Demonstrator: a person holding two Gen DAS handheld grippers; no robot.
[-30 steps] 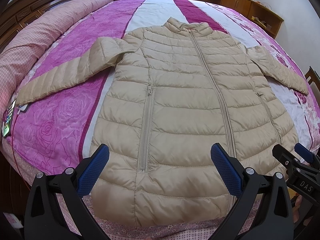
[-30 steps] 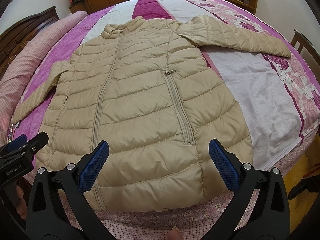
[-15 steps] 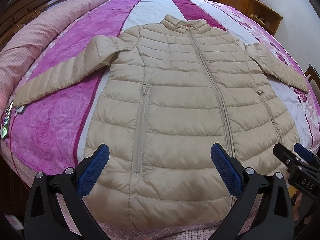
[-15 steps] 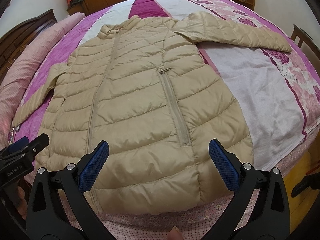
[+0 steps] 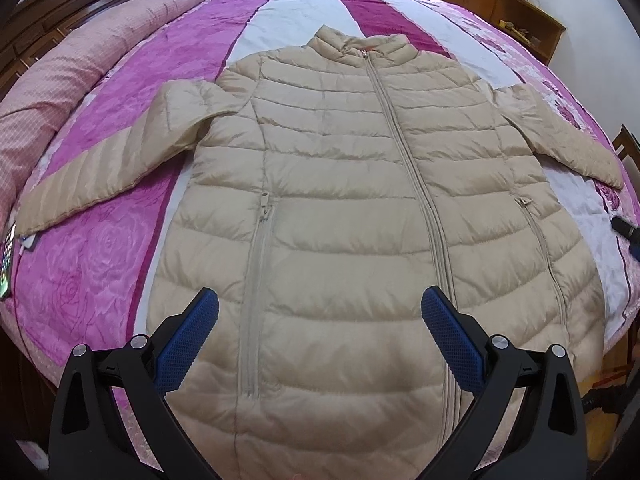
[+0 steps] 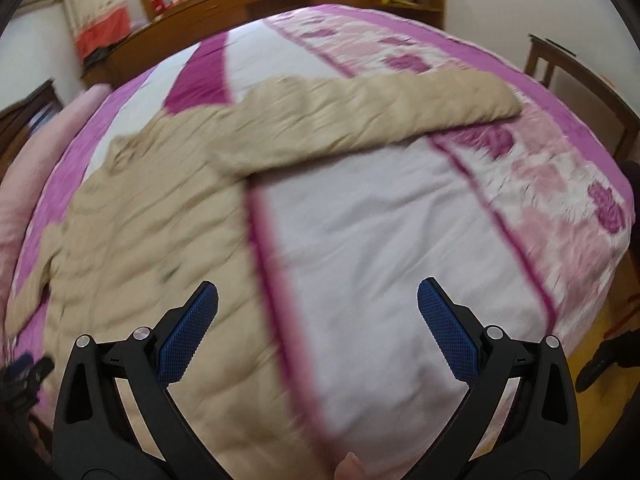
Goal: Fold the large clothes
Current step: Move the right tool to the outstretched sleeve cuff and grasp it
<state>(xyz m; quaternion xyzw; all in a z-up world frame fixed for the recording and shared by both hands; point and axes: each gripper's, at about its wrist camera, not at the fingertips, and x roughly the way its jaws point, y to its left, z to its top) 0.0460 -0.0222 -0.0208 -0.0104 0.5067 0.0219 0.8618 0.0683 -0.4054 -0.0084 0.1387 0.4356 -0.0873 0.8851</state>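
Observation:
A beige quilted puffer jacket (image 5: pixel 344 208) lies flat and zipped, front side up, on the bed, both sleeves spread out. My left gripper (image 5: pixel 320 312) hovers open above the jacket's lower hem, nothing between its blue pads. In the blurred right wrist view the jacket (image 6: pixel 140 240) fills the left side, and its right sleeve (image 6: pixel 380 112) stretches across the bed to the right. My right gripper (image 6: pixel 318 308) is open over the white stripe of the bedcover, right of the jacket's body. A tip of the right gripper (image 5: pixel 626 230) shows at the left wrist view's right edge.
The bed has a pink, magenta and white floral cover (image 5: pixel 92 264). A rolled pink quilt (image 5: pixel 72 64) lies along the left side. A phone (image 5: pixel 6 264) rests at the bed's left edge. Wooden cabinets (image 6: pixel 280 8) line the far wall; a wooden chair (image 6: pixel 580 80) stands at right.
My right gripper has swung quickly rightward, off the jacket's hem and toward the right sleeve, blurring its view. My left gripper has moved slightly forward over the hem.

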